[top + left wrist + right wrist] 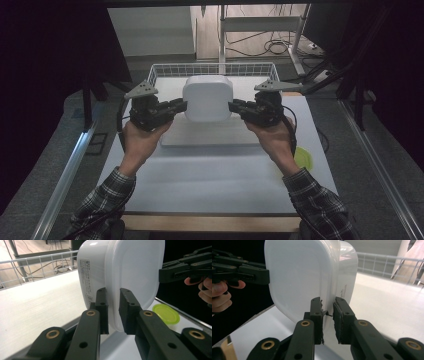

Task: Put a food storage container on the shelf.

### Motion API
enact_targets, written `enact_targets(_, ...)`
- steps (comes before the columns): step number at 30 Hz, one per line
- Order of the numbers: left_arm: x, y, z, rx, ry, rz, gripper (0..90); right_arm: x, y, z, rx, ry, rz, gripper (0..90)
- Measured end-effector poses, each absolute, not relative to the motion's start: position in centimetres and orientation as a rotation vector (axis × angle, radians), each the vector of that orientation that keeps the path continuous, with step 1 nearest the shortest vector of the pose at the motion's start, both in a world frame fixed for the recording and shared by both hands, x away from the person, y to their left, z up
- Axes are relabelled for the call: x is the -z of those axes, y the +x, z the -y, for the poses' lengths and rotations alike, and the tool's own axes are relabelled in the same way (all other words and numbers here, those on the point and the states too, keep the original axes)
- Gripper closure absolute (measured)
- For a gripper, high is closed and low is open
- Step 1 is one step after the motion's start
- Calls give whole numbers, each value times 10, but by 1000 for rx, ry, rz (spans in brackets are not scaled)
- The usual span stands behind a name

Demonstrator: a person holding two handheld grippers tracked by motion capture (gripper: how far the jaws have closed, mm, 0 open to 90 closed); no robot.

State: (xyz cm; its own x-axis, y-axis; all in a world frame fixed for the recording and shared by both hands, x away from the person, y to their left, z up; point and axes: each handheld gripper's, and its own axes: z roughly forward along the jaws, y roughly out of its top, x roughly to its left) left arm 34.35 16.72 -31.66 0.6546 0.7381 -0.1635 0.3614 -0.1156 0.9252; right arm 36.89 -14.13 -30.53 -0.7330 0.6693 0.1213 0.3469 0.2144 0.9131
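Black jaws of the left gripper (181, 105) and right gripper (234, 105) stand narrowly apart, each pinching an opposite rim of the white rounded-square plastic container (207, 98), held up on edge above the flat grey board (210, 136), in front of the white wire basket (212, 68)

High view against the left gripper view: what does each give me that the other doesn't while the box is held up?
High view alone: the grey board under the lifted box, both forearms, and each gripper clamping an opposite side. Left gripper view alone: the printed label on the box's side and the left gripper pinching the lid's rim. Both share the white lidded box, the wire basket, the green lid and the right gripper.
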Motion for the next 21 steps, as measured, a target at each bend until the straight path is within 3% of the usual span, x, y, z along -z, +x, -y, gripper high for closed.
enact_targets(21,317,398,-166,-323,1715,-960,775,301,419,140,-1521,1074,-2178,769)
